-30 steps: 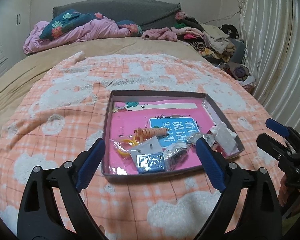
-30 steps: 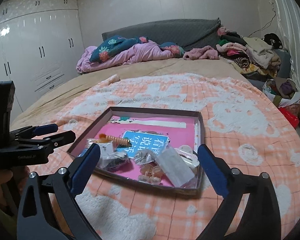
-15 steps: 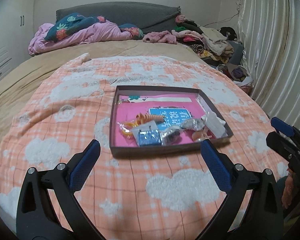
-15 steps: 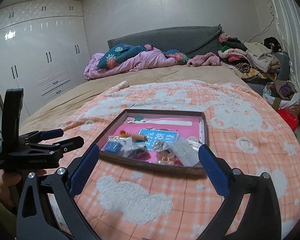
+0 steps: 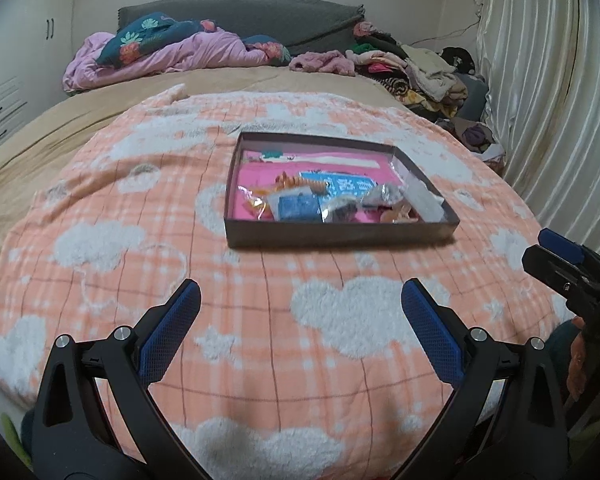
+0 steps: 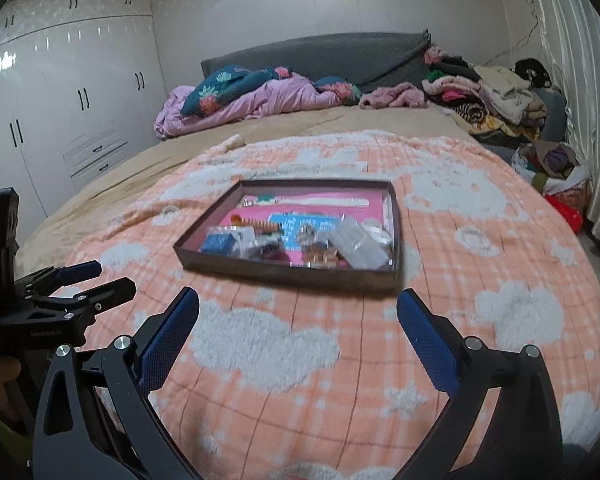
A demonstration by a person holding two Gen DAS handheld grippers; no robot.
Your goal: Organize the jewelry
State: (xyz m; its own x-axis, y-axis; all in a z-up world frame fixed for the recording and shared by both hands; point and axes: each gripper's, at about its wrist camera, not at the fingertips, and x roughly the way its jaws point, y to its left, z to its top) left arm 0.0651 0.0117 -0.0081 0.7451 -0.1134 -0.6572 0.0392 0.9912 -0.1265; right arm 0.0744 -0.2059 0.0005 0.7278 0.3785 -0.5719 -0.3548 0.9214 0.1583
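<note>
A shallow dark tray (image 5: 340, 236) (image 6: 288, 270) with a pink lining lies on the orange blanket, well ahead of both grippers. It holds several small jewelry packets: a blue card (image 5: 298, 206) (image 6: 216, 242), an orange spiral piece (image 5: 300, 180) (image 6: 262, 226) and clear bags (image 6: 358, 246). My left gripper (image 5: 300, 336) hangs open near the bed's front edge, nothing between its fingers. Equally open and empty, my right gripper (image 6: 298, 338) sits back from the tray. Each gripper shows at the edge of the other's view.
The orange and white cloud blanket (image 5: 180, 248) covers the near bed. Pink and teal bedding (image 5: 172, 52) and a clothes pile (image 5: 416, 68) lie at the far end. Curtains (image 5: 560, 120) stand right, white wardrobes (image 6: 60, 120) left. A hand (image 6: 0, 372) holds the left gripper.
Both grippers have drawn back from the tray toward the bed's front edge, so the tray now looks smaller and farther. Both stay open and empty.
</note>
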